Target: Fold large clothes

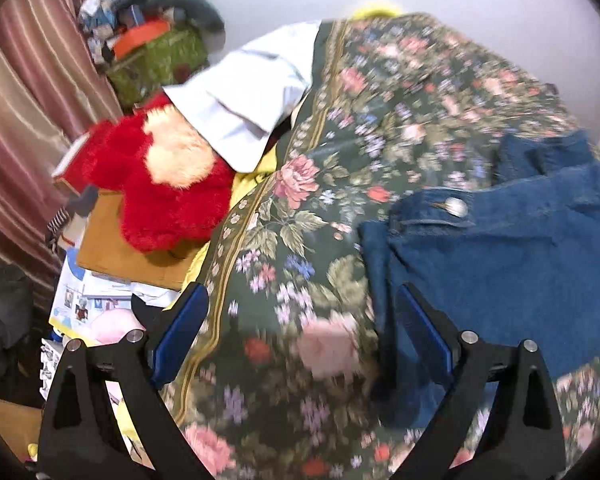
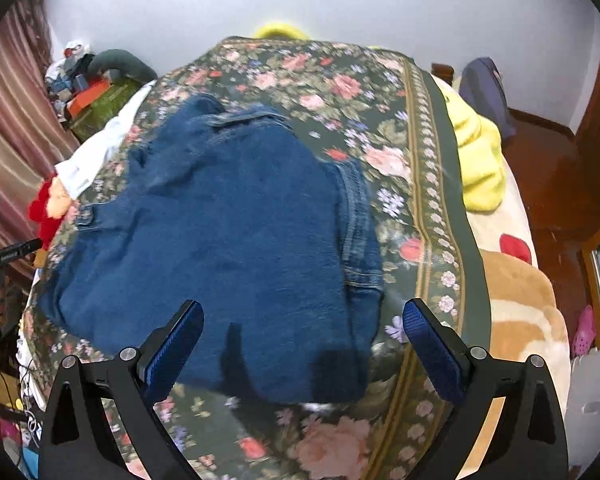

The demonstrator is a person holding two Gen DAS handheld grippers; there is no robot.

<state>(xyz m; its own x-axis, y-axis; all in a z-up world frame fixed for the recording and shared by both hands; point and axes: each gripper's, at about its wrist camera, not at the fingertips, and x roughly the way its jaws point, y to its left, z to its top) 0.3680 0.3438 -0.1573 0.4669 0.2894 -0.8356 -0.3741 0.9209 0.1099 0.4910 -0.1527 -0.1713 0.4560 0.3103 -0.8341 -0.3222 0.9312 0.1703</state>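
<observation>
Left claw (image 1: pixel 300 332): jaws spread wide, nothing between them. In the left wrist view it hovers above the dark green floral bedspread (image 1: pixel 284 208) that covers the bed. The blue denim garment with a metal button (image 1: pixel 500 264) lies flat ahead and to the claw's right; its near edge runs just inside the right finger (image 1: pixel 424 332). A red plush toy (image 1: pixel 164 192) and a white pillow (image 1: pixel 240 100) lie off to the left, well apart from the garment.

Right claw (image 2: pixel 302 336): jaws likewise spread wide and empty. In the right wrist view the garment (image 2: pixel 228 232) lies directly ahead, its near hem between and just beyond the fingers. Its long axis appears to run away from the claw, slightly leftward (motion blur limits certainty). A stitched seam edge (image 2: pixel 360 232) borders the garment's right side.

Judgement: the right claw is centred on the near hem and is the nearer one; the left claw would need to shift rightward to reach the garment's left edge.
</observation>
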